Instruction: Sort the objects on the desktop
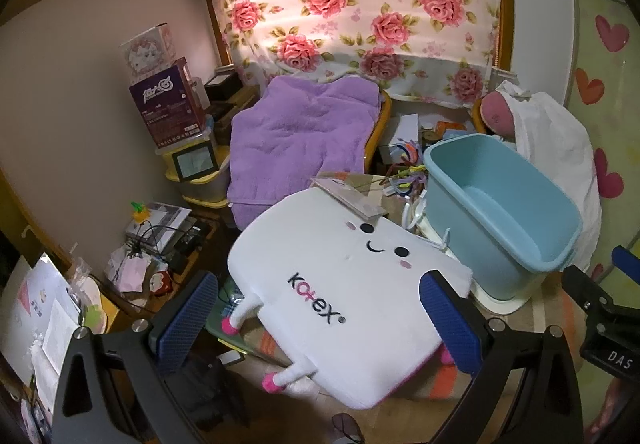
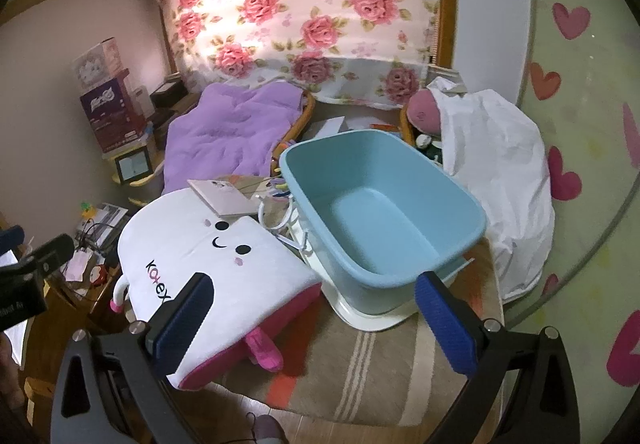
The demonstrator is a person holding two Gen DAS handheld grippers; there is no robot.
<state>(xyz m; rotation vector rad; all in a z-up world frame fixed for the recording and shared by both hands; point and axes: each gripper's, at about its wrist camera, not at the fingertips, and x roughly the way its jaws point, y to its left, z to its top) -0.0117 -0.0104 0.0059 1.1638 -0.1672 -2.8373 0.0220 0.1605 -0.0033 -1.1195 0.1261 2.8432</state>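
Note:
A white Kotex plush pillow (image 1: 340, 296) with a smiling face and pink feet lies tilted on the desk; it also shows in the right wrist view (image 2: 208, 256). A thin pale booklet (image 1: 348, 192) rests on its far edge. An empty light-blue tub (image 2: 380, 204) stands to its right on a cream lid (image 2: 372, 316); the tub also shows in the left wrist view (image 1: 500, 208). My left gripper (image 1: 318, 320) is open, its blue pads either side of the pillow and above it. My right gripper (image 2: 316, 320) is open, over the striped mat between pillow and tub.
A purple towel (image 1: 300, 136) lies behind the pillow. Coloured pipe cleaners (image 1: 404, 168) sit behind the tub. A white cloth (image 2: 492, 172) covers a pink plush (image 2: 426, 112) at the right. Stacked boxes (image 1: 166, 100) and cables (image 1: 160, 240) crowd the left.

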